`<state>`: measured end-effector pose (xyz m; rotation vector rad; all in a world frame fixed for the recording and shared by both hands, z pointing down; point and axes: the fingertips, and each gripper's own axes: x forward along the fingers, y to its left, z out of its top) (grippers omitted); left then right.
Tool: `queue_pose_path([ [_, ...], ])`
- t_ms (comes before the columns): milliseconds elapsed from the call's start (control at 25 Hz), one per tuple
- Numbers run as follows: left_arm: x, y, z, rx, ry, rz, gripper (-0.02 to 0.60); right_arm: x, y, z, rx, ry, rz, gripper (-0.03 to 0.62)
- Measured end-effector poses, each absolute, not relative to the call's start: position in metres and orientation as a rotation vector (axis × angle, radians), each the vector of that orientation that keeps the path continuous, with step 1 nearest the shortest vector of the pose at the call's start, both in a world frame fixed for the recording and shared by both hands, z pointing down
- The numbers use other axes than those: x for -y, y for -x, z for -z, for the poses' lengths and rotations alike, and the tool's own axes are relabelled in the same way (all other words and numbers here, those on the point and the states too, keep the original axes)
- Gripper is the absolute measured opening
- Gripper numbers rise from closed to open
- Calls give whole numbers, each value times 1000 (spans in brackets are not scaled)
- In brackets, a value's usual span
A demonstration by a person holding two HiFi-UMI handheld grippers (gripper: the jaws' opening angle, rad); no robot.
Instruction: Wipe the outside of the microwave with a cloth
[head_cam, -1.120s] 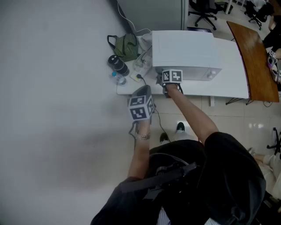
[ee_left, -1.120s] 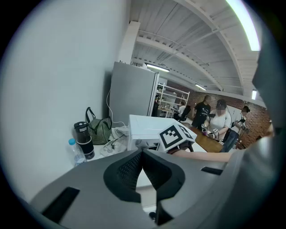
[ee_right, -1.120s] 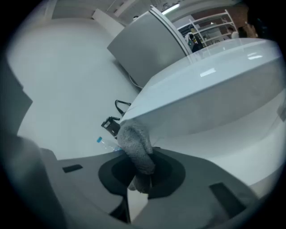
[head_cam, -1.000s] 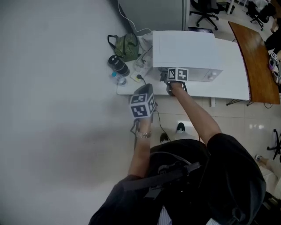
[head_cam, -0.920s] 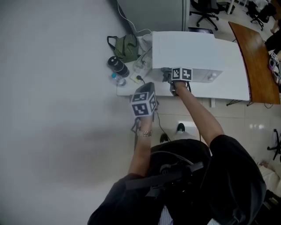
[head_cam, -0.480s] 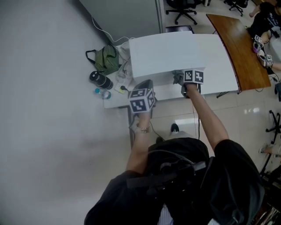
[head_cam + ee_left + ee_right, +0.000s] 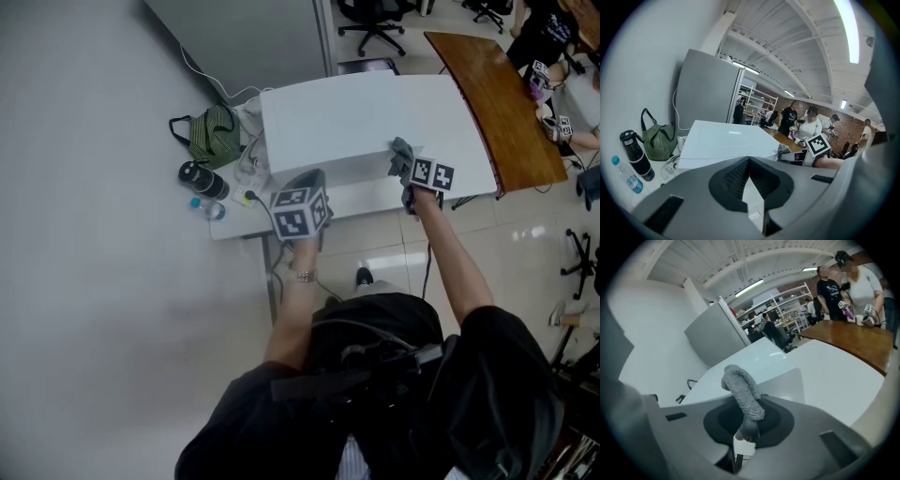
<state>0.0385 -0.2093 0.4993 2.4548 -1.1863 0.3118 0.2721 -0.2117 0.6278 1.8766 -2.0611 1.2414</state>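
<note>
Grey cloth [image 7: 740,390], pinched in the right claw [image 7: 745,430], meets the microwave [image 7: 347,122] corner just ahead, mid-wipe; next it should sweep round the side, the left claw [image 7: 749,161] closed and empty.

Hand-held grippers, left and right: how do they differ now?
The right hand-held gripper pinches a grey cloth; the left hand-held gripper is shut on nothing. The right one sits at the white microwave's front right corner; the left one hangs short of its front. Both carry marker cubes.
</note>
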Motion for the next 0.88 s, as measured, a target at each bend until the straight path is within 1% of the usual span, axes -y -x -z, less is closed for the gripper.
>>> queue_pose_path([
  [80, 210, -29, -501, 1214, -2438, -308, 3, 214, -229, -628, 2146, -1751, -1226, 43],
  [320, 205, 29, -496, 1363, -2354, -279, 3, 215, -52, -663, 2297, -1225, -1269, 43],
  [440, 196, 63, -489, 1462, -2309, -263, 3, 224, 7, -685, 2275, -1103, -1286, 43],
  [640, 178, 116, -488, 1618, -2207, -267, 3, 248, 55, -713, 2191, -1117, -1233, 43],
  [760, 172, 130, -491, 1659, -2170, -268, 3, 259, 54, -714, 2176, -1159, -1181, 43],
  [880, 170, 127, -500, 1645, -2157, -282, 3, 262, 37, -709, 2187, -1181, -1182, 43],
])
